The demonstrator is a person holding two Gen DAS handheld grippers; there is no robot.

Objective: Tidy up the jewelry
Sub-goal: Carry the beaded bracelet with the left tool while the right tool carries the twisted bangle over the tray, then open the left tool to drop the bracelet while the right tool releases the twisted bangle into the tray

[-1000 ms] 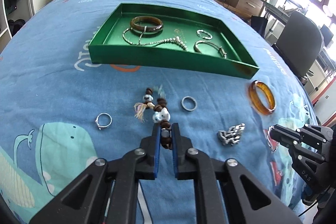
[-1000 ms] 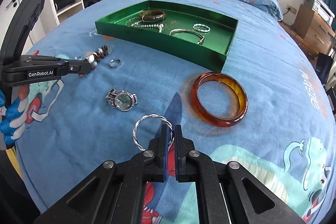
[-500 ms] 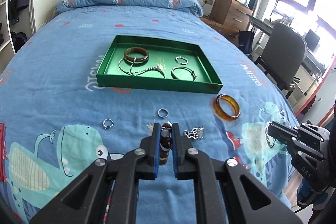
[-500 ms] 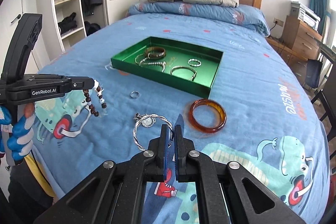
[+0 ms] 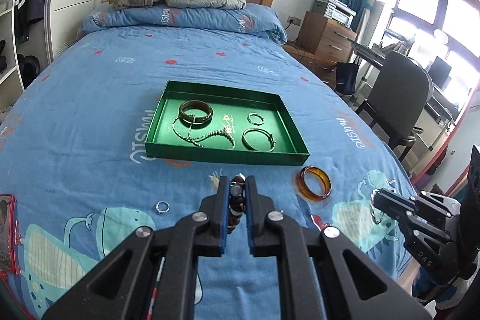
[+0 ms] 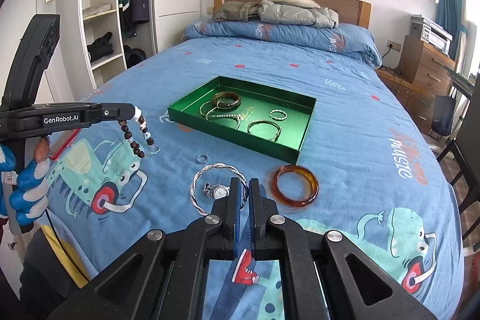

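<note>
Wooden bead bracelet (image 5: 235,201) hangs clamped between the left gripper (image 5: 235,185) jaws; twisted silver bangle (image 6: 210,185) is pinched in the fully closed right gripper (image 6: 243,188); green tray (image 5: 222,155) lies beyond both.

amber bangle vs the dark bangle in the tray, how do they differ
The amber bangle lies on the blue bedspread just outside the green tray; the dark bangle lies inside it. The amber bangle is translucent orange-brown, the dark bangle near olive-brown and opaque. A silver chain overlaps the dark bangle; nothing touches the amber one. Both are rigid rings lying flat.
</note>
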